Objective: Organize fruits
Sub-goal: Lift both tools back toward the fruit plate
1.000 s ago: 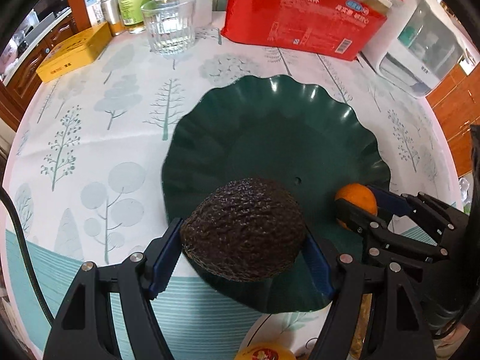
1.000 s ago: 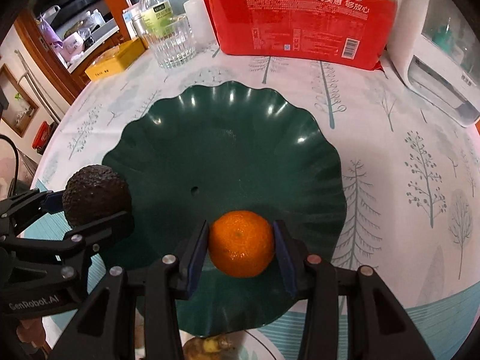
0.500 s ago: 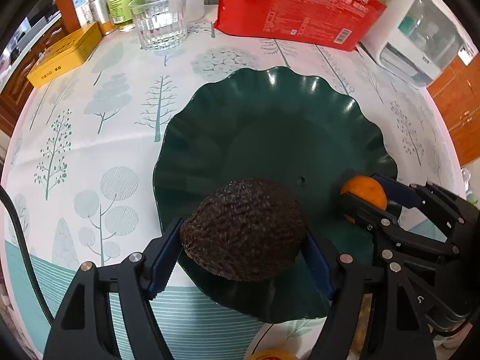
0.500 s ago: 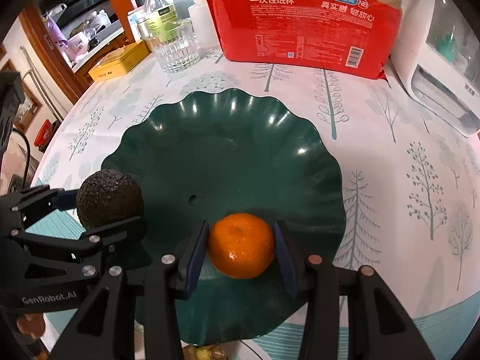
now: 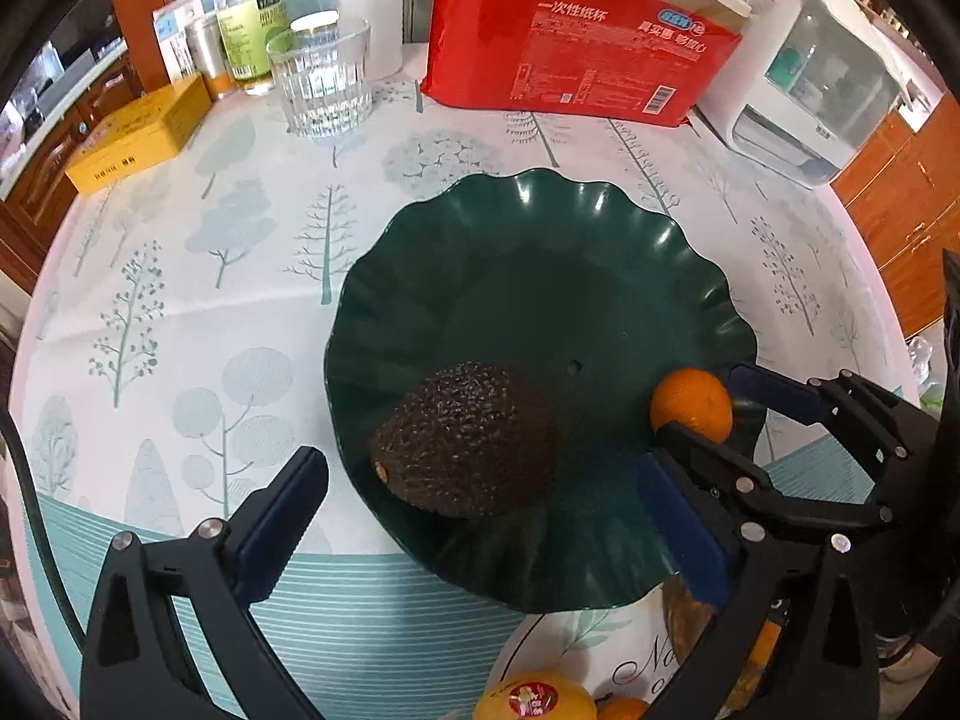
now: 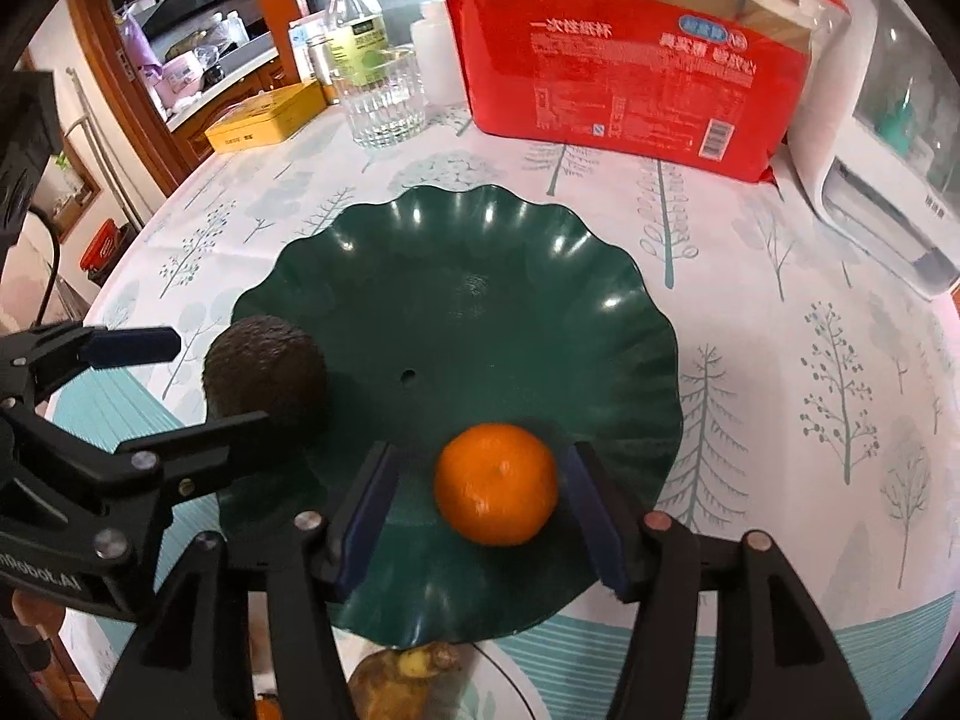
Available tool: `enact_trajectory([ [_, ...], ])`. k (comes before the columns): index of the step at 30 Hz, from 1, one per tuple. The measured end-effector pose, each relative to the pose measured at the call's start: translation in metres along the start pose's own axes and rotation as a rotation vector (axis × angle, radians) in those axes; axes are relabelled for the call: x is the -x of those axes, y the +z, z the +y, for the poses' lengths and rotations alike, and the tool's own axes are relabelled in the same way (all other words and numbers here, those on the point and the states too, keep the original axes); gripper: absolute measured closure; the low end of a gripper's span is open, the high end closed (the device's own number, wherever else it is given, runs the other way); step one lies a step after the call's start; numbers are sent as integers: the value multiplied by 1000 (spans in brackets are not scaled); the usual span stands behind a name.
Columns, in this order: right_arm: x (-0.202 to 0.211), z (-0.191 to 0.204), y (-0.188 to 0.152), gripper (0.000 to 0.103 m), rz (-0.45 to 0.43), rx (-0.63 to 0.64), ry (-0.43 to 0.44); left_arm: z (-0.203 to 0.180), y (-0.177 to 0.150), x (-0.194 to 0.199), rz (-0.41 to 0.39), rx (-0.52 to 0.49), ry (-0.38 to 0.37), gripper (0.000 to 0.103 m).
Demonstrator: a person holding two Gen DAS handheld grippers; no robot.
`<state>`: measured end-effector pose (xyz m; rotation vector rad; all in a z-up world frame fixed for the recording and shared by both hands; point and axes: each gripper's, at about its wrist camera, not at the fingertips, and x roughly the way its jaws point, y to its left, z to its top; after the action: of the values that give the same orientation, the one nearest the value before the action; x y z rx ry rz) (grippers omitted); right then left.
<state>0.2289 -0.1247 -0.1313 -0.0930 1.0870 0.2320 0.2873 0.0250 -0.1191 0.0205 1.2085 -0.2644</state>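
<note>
A dark green scalloped plate (image 5: 540,240) (image 6: 456,252) sits on the tree-print tablecloth. A dark avocado (image 5: 465,439) (image 6: 267,373) lies on its near left part. My left gripper (image 5: 480,516) is open, its jaws standing wide on either side of the avocado without touching it. An orange mandarin (image 6: 495,483) (image 5: 691,405) lies on the plate's near right part. My right gripper (image 6: 480,504) is open, its jaws a little apart from the mandarin on both sides.
A white plate (image 5: 600,654) with more fruit lies just below the green plate, near me. At the back stand a glass (image 5: 320,81), a bottle (image 5: 249,18), a yellow box (image 5: 138,135), a red bag of paper cups (image 5: 576,54) and a white appliance (image 5: 804,78).
Both grippers have opened. The left let go of the avocado and the right let go of the mandarin; both fruits now rest on the green plate.
</note>
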Motion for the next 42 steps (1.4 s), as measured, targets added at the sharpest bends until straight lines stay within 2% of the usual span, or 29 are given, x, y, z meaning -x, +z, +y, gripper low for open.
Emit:
enact_trajectory([
  [6,11,7,-3,43,-7,12,-6,-7,-7,18,-25,-31,5,1],
  [20,54,11,-14,43,-34,-22,-14,-20,-24,70,-75,-36,-8,1],
  [27,87,14,-24,43,-54,-28,-39,-33,-40,106,-131,-46,22,1],
  [33,117,14,-34,43,-45,-52,-88,-49,-57,143,-189,-99,70,1],
  [42,169,12,-48,43,-82,-68,-90,-69,-81,191,-231,-92,52,1],
])
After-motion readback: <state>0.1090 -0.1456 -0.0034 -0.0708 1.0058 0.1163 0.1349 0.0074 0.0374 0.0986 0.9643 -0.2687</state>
